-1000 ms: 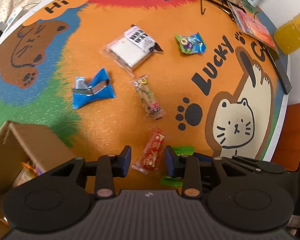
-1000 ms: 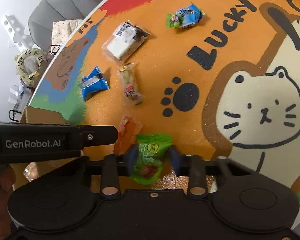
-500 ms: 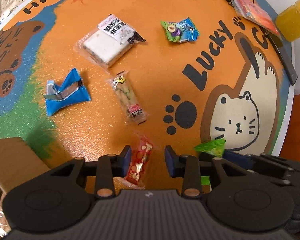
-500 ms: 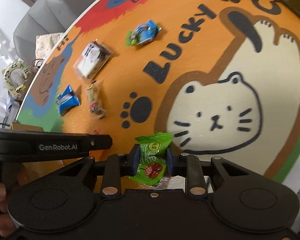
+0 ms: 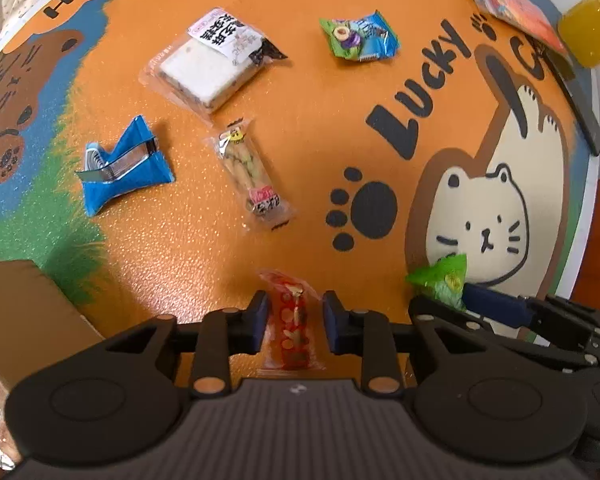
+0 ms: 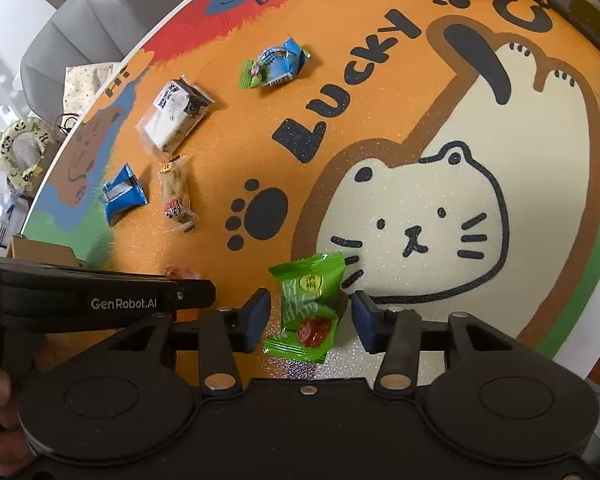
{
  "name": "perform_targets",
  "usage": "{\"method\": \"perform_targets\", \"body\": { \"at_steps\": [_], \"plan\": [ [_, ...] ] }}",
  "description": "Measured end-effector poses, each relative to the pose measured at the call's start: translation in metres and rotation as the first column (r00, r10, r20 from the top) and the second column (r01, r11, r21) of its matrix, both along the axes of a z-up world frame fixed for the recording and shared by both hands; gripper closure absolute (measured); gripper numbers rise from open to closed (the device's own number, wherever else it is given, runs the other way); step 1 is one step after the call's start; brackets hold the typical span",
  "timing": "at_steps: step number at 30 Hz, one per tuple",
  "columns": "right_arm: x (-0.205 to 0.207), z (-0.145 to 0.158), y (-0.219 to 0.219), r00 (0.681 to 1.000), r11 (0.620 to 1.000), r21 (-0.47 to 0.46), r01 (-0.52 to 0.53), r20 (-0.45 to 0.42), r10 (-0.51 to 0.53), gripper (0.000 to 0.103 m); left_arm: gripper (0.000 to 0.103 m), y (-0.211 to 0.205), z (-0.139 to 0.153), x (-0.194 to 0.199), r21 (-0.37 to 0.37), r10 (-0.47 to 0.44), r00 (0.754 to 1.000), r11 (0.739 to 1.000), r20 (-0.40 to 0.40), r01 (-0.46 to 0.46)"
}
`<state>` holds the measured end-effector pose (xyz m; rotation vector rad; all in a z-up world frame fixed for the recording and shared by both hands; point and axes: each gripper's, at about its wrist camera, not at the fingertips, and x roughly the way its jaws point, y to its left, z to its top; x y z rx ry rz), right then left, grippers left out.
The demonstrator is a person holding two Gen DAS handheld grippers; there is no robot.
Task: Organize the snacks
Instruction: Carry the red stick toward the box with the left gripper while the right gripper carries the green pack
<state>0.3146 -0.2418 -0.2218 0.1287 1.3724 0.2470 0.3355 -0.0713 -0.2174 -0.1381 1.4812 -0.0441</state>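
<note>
My left gripper (image 5: 293, 322) is open, its fingers on either side of a red snack packet (image 5: 292, 326) that lies on the table. My right gripper (image 6: 306, 318) is open around a green plum candy packet (image 6: 308, 304), with a gap on both sides; the packet also shows in the left wrist view (image 5: 442, 282). Farther off lie a long clear snack packet (image 5: 250, 174), a blue wrapper (image 5: 122, 164), a white cake packet (image 5: 212, 60) and a green-blue candy bag (image 5: 358, 40).
A cardboard box (image 5: 24, 320) stands at the left edge beside my left gripper. The round table (image 5: 588, 216) has an orange cat-print cover. Yellow bottles (image 5: 592, 32), a flat dark bar (image 5: 582, 114) and coloured packets (image 5: 512, 4) lie at the far right rim.
My right gripper was shut on the green packet half a second ago and has now opened around it. My left gripper has moved forward so the red packet sits between its fingers.
</note>
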Motion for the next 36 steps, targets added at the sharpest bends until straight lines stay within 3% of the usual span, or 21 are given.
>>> {"method": "perform_targets", "body": {
  "at_steps": [6, 8, 10, 13, 24, 36],
  "plan": [
    [0.000, 0.000, 0.005, 0.999, 0.999, -0.029, -0.033, 0.023, 0.033, 0.057, 0.073, -0.002, -0.001, -0.004, 0.034, 0.023, 1.000, 0.999, -0.008, -0.023],
    [0.000, 0.000, 0.007, 0.998, 0.997, -0.070, -0.042, 0.032, 0.045, 0.075, 0.075, -0.008, -0.001, -0.005, 0.066, 0.011, 1.000, 0.998, -0.012, -0.010],
    [0.001, 0.000, 0.005, 0.999, 0.998, -0.058, -0.034, 0.021, 0.035, 0.077, 0.084, -0.010, 0.000, -0.006, 0.090, 0.016, 1.000, 0.996, -0.004, -0.015],
    [0.001, 0.005, 0.001, 1.000, 0.999, -0.049, -0.012, 0.028, 0.013, 0.077, 0.087, -0.004, 0.002, -0.009, 0.047, 0.047, 0.999, 0.998, -0.002, -0.047],
    [-0.012, 0.046, 0.022, 0.991, 0.998, -0.039, -0.047, 0.120, 0.051, 0.077, 0.087, 0.008, 0.052, -0.026, 0.002, 0.078, 0.990, 0.997, 0.116, -0.079],
    [-0.036, 0.090, 0.048, 0.972, 0.996, -0.034, -0.081, 0.219, 0.087, 0.077, 0.087, 0.034, 0.112, -0.069, -0.054, 0.148, 0.961, 0.989, 0.233, -0.140]
  ]
}}
